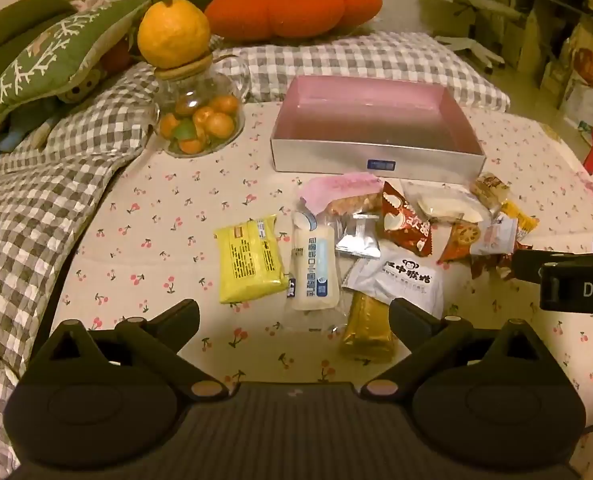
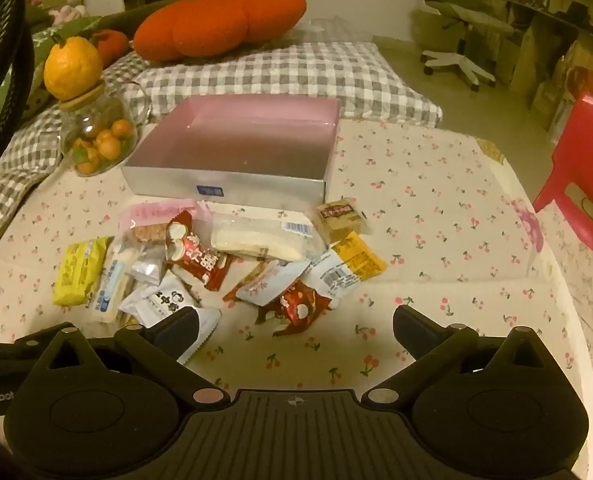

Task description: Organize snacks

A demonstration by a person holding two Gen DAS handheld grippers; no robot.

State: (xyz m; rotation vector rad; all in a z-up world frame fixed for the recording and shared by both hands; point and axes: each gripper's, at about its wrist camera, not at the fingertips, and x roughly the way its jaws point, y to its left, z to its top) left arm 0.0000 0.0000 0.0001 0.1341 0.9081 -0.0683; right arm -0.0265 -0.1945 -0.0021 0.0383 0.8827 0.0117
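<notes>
I see the snack packets heaped on the cherry-print sheet just in front of the near wall of the open silver box, whose pink inside holds nothing, with the yellow packet at the heap's left edge. My left gripper and right gripper both hover spread wide and empty just short of the heap. Bare sheet runs right toward the red chair; the jar of oranges stands beside the box's left wall.
</notes>
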